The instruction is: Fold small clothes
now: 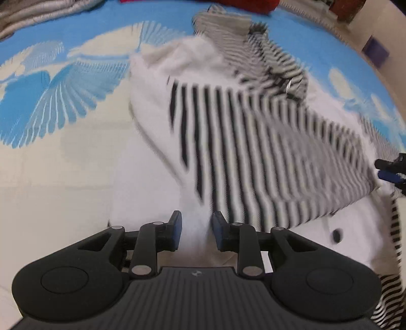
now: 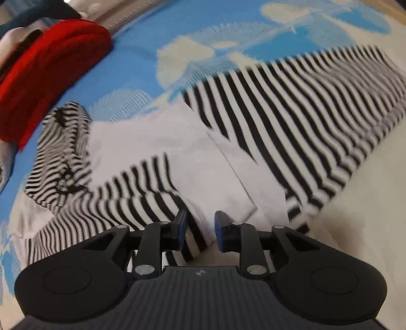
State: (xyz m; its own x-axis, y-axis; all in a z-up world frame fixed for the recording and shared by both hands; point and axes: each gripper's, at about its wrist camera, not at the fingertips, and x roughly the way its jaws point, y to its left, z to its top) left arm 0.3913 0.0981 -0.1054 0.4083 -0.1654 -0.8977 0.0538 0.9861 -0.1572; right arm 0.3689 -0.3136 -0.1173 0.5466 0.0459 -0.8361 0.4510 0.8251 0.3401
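A small white garment with black stripes (image 1: 253, 139) lies spread and partly folded on the patterned bed cover, with a dark button (image 1: 336, 236) near its lower right. My left gripper (image 1: 196, 228) points down over its plain white edge. The pads stand apart, and white cloth shows in the gap. In the right wrist view the same garment (image 2: 279, 114) fills the middle, with a striped sleeve bunched at the left. My right gripper (image 2: 200, 228) hovers over a striped fold and the white panel, jaws apart and holding nothing. Its tips (image 1: 385, 168) show at the right edge of the left wrist view.
The blue and cream bed cover (image 1: 63, 88) lies under everything. A red folded cloth (image 2: 50, 71) sits at the far left of the right wrist view. Grey folded fabric (image 1: 38, 15) lies at the top left of the left wrist view.
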